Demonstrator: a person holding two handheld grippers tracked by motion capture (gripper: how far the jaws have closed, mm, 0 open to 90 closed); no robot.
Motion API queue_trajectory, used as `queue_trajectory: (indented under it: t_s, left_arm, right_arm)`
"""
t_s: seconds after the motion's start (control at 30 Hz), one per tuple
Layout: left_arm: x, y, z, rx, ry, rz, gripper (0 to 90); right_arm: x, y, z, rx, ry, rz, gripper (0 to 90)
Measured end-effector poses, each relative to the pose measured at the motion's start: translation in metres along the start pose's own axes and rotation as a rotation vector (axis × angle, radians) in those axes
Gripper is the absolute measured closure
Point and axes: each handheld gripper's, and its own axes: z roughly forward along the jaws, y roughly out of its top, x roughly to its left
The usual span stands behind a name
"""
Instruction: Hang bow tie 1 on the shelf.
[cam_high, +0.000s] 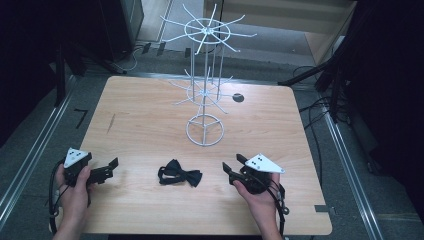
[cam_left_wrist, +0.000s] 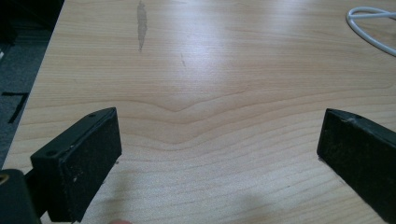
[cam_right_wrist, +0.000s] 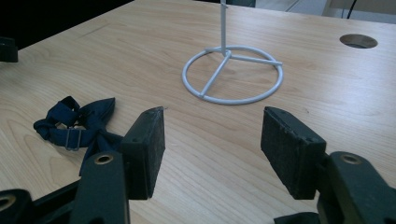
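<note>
A dark navy bow tie (cam_high: 180, 175) lies flat on the wooden table (cam_high: 150, 125), near the front, between both hands. In the right gripper view the bow tie (cam_right_wrist: 77, 126) sits to the left of the jaws. A white wire display stand (cam_high: 205, 80) with hooked arms rises behind it; its ring base (cam_right_wrist: 232, 74) lies ahead of the right gripper. My left gripper (cam_high: 111, 169) rests at the front left, open, with bare wood between its pads (cam_left_wrist: 219, 154). My right gripper (cam_high: 234, 166) is open too, just right of the bow tie, with nothing between its pads (cam_right_wrist: 212, 149).
A round cable hole (cam_high: 238, 97) is set in the table at the back right. A dark streak (cam_high: 110, 123) marks the wood at the left. Cables and dark equipment frames stand on the floor around the table.
</note>
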Motion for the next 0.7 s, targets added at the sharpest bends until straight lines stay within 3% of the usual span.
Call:
queue_trajectory:
  t_s: [0.7]
  left_arm:
    - [0.001,0.0,0.0,0.0,-0.004,-0.004,0.2]
  right_arm:
    - [0.021,0.006,0.024,0.02,0.06,-0.018,41.1]
